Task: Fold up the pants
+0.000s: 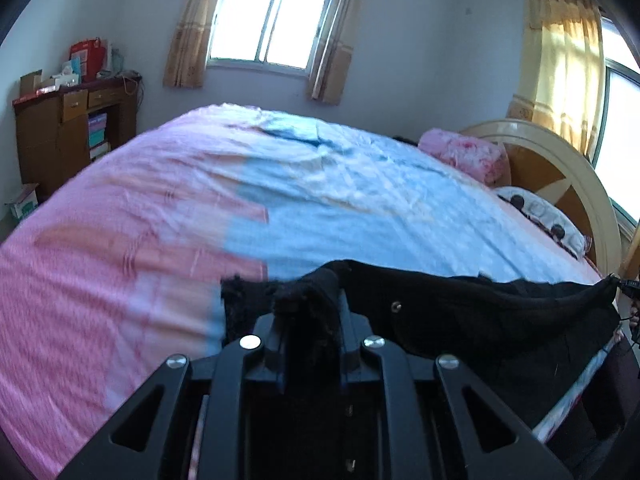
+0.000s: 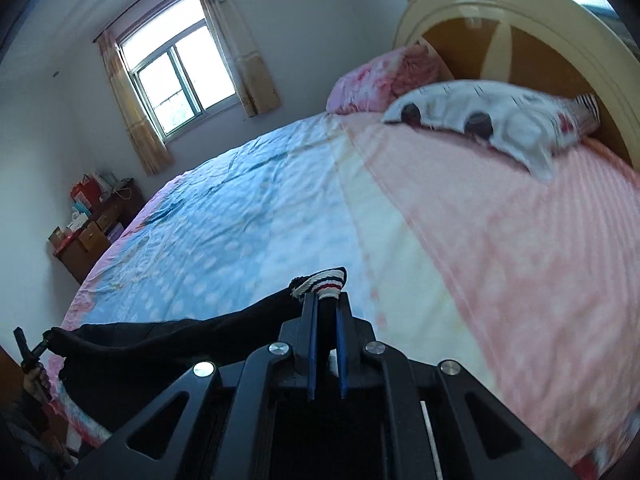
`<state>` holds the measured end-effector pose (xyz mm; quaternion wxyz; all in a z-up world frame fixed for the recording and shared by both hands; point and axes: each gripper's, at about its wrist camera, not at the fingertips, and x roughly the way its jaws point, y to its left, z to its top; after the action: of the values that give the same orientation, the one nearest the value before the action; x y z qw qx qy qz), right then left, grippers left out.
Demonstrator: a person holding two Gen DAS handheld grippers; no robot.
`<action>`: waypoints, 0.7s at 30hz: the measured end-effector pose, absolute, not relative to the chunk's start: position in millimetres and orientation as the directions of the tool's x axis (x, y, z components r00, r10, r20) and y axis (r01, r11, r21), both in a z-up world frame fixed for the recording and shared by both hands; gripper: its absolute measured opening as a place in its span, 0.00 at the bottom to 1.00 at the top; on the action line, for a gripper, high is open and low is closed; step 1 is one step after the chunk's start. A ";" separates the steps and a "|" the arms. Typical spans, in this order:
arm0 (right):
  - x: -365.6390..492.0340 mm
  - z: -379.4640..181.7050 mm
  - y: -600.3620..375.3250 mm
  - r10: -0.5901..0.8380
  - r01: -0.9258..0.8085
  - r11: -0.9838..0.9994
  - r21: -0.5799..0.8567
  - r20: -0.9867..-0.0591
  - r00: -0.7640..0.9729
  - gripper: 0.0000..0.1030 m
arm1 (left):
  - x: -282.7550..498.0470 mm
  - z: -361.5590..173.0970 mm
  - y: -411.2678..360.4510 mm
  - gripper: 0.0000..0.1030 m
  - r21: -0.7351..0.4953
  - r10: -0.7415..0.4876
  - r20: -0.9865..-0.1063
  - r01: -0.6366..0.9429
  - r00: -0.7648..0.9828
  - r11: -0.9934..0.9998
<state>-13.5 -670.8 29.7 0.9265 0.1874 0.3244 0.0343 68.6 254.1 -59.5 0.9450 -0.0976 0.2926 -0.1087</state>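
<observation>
The black pants (image 1: 460, 312) hang stretched between my two grippers above the near edge of the bed (image 1: 360, 208). My left gripper (image 1: 308, 304) is shut on a frayed black end of the pants, and cloth fills the gap between its fingers. In the right wrist view, my right gripper (image 2: 326, 300) is shut on the other end of the pants (image 2: 180, 336), by a white, red and navy striped band (image 2: 320, 280). The left gripper (image 2: 28, 348) shows at the far left, in a hand. The right gripper (image 1: 626, 288) shows small at the left wrist view's right edge.
The bed has a pink, blue and cream sheet (image 2: 500, 240). A pink pillow (image 2: 380, 80) and a white pillow (image 2: 480, 116) lie by the round headboard (image 2: 520, 28). A wooden cabinet (image 1: 68, 136) with boxes stands at the far wall, near a curtained window (image 1: 272, 28).
</observation>
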 end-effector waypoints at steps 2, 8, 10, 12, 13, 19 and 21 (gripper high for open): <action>-28.6 16.0 -671.0 0.191 0.068 0.922 0.382 -0.600 0.777 0.08 | 59.5 -69.0 255.1 0.18 -0.255 -0.266 -0.535 0.147 0.802 0.956; -51.8 -7.9 -676.4 0.171 0.109 0.920 0.376 -0.638 0.751 0.08 | 42.8 -81.8 258.0 0.20 -0.274 -0.284 -0.507 0.160 0.813 0.948; -52.9 -9.8 -676.8 0.169 0.114 0.924 0.364 -0.658 0.734 0.11 | 37.8 -83.1 256.3 0.21 -0.254 -0.276 -0.504 0.165 0.818 0.953; -59.6 -6.0 -677.2 0.132 0.139 0.932 0.334 -0.673 0.727 0.17 | 30.8 -80.8 254.7 0.22 -0.229 -0.278 -0.492 0.185 0.825 0.956; -64.1 -2.3 -676.6 0.106 0.151 0.939 0.308 -0.680 0.726 0.24 | 27.1 -79.8 254.3 0.25 -0.211 -0.271 -0.491 0.189 0.828 0.959; -98.6 33.3 -668.9 0.002 0.186 0.957 0.224 -0.642 0.766 0.30 | -1.7 -79.7 260.6 0.53 -0.159 -0.245 -0.518 0.189 0.820 0.969; -102.3 47.6 -659.7 0.018 0.162 0.956 0.244 -0.600 0.800 0.30 | -8.7 -80.7 263.3 0.60 -0.127 -0.219 -0.541 0.179 0.812 0.976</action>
<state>-102.3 -659.7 47.6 0.9378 0.1428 0.3142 -0.0384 -8.7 263.3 -80.7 0.9512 -0.0352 0.2883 -0.1046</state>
